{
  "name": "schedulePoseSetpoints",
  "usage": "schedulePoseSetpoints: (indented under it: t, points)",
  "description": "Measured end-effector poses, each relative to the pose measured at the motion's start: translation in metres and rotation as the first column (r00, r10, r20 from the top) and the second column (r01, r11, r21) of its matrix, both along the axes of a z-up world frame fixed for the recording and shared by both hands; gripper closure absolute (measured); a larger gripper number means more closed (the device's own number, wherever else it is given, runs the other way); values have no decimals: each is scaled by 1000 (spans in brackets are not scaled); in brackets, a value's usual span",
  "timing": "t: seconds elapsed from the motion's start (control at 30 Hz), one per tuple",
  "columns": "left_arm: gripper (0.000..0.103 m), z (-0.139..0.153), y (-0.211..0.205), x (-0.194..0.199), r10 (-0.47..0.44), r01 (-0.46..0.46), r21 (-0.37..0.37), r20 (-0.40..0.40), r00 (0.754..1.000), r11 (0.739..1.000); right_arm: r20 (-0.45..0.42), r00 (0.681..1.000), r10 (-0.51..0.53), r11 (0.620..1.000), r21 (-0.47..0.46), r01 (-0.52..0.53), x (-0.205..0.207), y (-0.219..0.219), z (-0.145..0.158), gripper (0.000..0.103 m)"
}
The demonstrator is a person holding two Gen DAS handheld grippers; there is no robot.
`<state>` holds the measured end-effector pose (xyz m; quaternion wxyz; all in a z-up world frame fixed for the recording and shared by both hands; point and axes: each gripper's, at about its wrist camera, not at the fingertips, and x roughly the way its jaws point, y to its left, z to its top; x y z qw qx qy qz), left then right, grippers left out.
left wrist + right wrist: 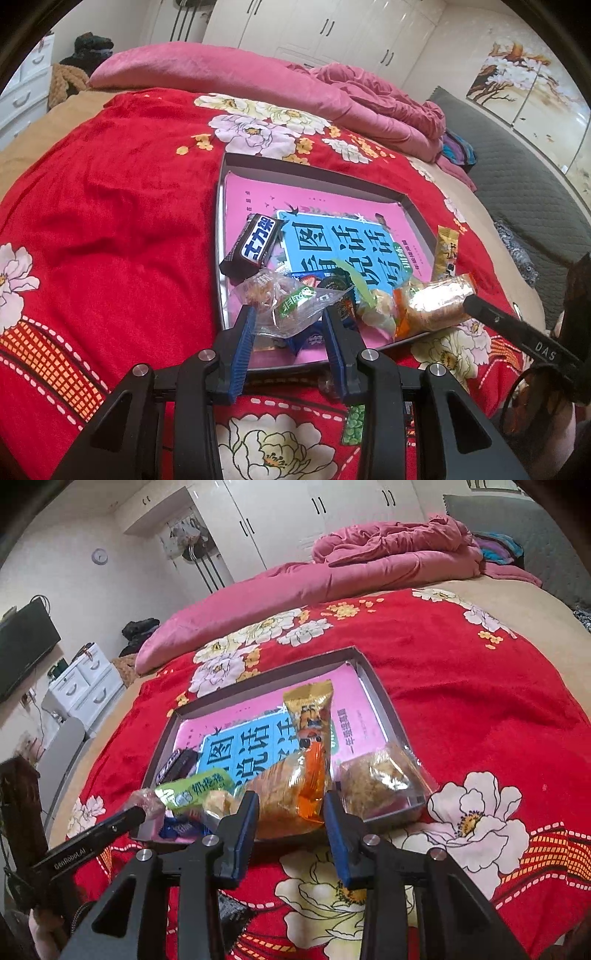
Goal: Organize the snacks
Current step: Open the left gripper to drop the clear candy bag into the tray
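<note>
Red floral bedspread (110, 206) under the tray (314, 177); over its near edge (both claws clenched) my left gripper (288, 325) grasps a clear snack packet (284, 302), my right gripper (290, 808) an orange one (291, 790).

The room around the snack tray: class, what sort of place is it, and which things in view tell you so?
Most likely a home bedroom. The tray sits on a bed with a red flowered blanket, a pink quilt lies behind it, and white wardrobes line the wall.

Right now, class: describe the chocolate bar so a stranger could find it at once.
On the red floral bedspread lies a shallow tray holding a pink book. The chocolate bar leans at the tray's left edge: the only dark wrapper, with bold white characters on blue.
</note>
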<state>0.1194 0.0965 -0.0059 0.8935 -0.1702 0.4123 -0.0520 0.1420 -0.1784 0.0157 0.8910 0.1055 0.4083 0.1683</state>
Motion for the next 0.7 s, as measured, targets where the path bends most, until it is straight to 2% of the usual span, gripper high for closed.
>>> schedulePoseSetpoints:
  t: [0.47,0.7]
  points:
    - [64,-2,-2,1,2,-2,4,-11,1000,1000,2,1000,16,999,-36,-16,7,14,-2,67]
    - [55,1,-6,2,-10,10,13,-3,1000,1000,-21,1000,-12,999,-32,12,11,9,-6,67]
